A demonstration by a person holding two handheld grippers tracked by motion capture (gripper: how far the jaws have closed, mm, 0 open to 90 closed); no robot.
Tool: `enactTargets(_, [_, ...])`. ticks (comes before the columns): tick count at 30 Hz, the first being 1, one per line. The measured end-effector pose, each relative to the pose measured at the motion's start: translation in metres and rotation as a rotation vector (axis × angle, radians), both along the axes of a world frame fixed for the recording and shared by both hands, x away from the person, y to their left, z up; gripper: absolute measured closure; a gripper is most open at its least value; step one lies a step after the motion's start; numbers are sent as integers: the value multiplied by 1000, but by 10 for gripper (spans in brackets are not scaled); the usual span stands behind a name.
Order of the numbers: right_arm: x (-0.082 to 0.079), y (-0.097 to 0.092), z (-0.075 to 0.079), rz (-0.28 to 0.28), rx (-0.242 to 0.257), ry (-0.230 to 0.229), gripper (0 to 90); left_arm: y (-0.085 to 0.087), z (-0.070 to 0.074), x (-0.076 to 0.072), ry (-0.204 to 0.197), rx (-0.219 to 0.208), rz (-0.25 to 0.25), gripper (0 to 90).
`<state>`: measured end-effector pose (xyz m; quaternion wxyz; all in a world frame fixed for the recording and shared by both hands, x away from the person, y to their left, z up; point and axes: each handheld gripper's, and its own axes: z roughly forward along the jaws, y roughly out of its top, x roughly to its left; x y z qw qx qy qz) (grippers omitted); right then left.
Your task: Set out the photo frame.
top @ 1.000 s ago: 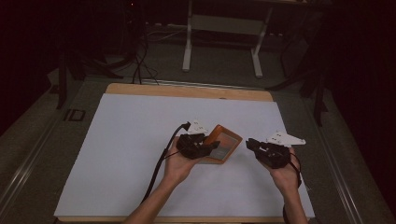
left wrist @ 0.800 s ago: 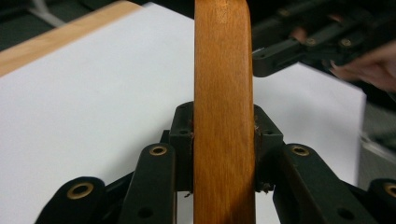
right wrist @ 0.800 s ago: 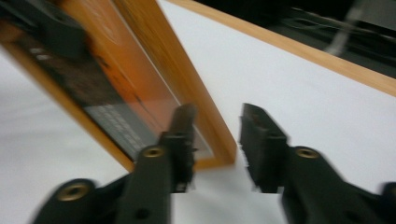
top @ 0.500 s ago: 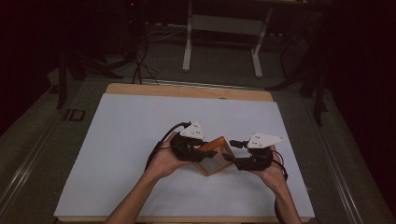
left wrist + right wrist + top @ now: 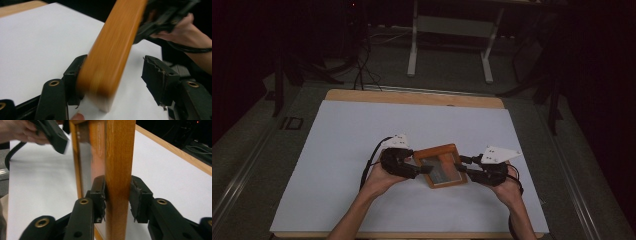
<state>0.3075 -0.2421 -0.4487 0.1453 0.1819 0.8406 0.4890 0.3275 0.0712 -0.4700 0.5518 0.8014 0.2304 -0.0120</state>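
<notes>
lying on the white sheet (image 5: 337,150) between the two tongs, the wooden frame (image 5: 441,165), with the left gripper (image 5: 424,169) at one side and the right gripper (image 5: 461,169) at the opposite side. having just been opening, left jaws standing wide, frame edge (image 5: 110,57) between them, leaning against one pad, clear of the other. having just been closing, right jaws clamping the frame's rail (image 5: 118,182), pads (image 5: 100,192) pressing on both faces.

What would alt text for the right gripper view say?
The right hand-held gripper clamps the edge of an upright wooden frame between its black jaws. Behind lies the white table cover.
</notes>
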Motion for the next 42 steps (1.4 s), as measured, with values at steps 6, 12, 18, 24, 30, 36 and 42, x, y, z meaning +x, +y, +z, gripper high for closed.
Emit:
enactTargets(6, [0,1,-1,-6,4,-6,681,-22,-23,2,13,136,16,537])
enactTargets(12, [0,-2,-3,-19,-3,3,650,-25,-21,-2,-12,130,-9,632])
enactTargets(18, [3,9,-14,-28,13,68,648,1,-8,-5,-20,82,24,631])
enactTargets(24, [9,38,-27,-36,3,118,645,27,-5,-7,-30,91,82,618])
enactTargets(30, [10,57,-26,-30,10,140,662,43,-15,-5,7,75,126,567])
enactTargets(36, [15,60,-28,-55,28,166,658,43,-18,1,28,67,140,555])
enactTargets(42, [18,61,-29,-77,30,180,645,42,-20,3,37,94,160,534])
